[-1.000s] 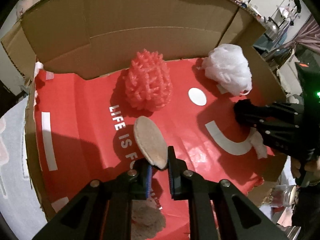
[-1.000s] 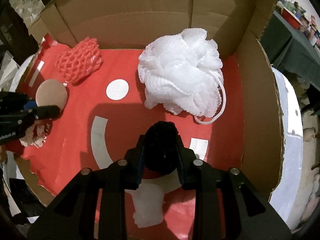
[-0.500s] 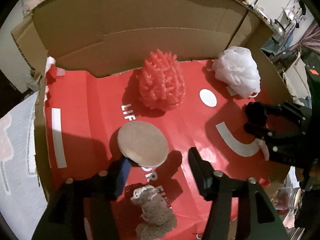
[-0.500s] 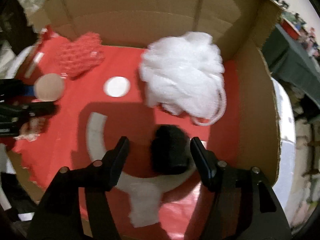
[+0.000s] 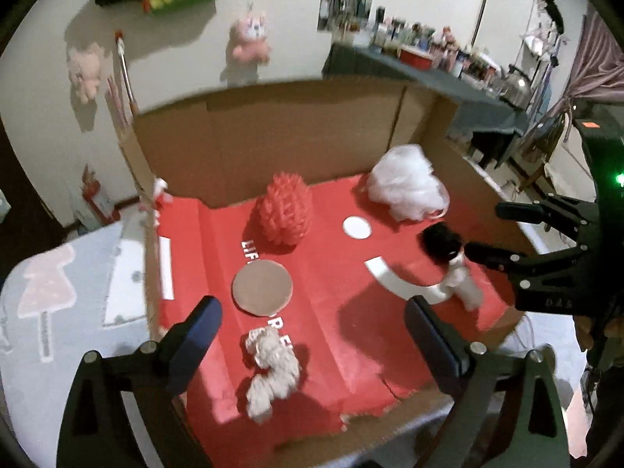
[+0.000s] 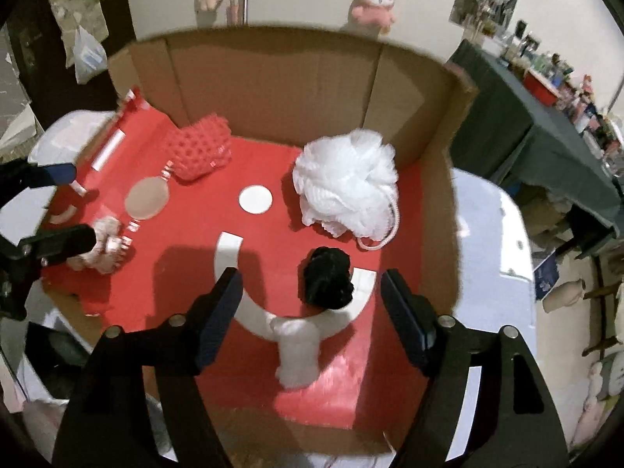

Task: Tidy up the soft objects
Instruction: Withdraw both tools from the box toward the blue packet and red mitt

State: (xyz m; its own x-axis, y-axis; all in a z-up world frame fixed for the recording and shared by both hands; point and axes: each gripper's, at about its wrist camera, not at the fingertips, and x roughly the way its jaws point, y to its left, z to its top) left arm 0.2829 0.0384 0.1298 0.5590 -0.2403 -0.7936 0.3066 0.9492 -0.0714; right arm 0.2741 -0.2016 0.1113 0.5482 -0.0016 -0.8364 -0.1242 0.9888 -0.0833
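Note:
On the red floor of the cardboard box (image 5: pixel 343 296) lie a beige round pad (image 5: pixel 262 287), a red mesh sponge (image 5: pixel 284 212), a white bath pouf (image 5: pixel 407 187), a black fuzzy ball (image 5: pixel 440 242), a white fluffy piece (image 5: pixel 462 286) and a beige knitted piece (image 5: pixel 271 368). My left gripper (image 5: pixel 312 323) is open and empty above the box's front. My right gripper (image 6: pixel 312 304) is open and empty, raised behind the black ball (image 6: pixel 327 280) and the white fluffy piece (image 6: pixel 298 351). The pouf (image 6: pixel 347 183), red sponge (image 6: pixel 199 148) and pad (image 6: pixel 146 199) also show in the right wrist view.
Tall cardboard walls (image 6: pixel 273 89) close the box at the back and right. The box sits on a pale cloth-covered surface (image 5: pixel 58 296). A dark table with clutter (image 6: pixel 546 117) stands to the right. Plush toys (image 5: pixel 251 39) hang on the wall.
Both grippers opened and pulled back and up. The left let the beige pad go flat onto the red floor; the right let the black ball go in front of the pouf.

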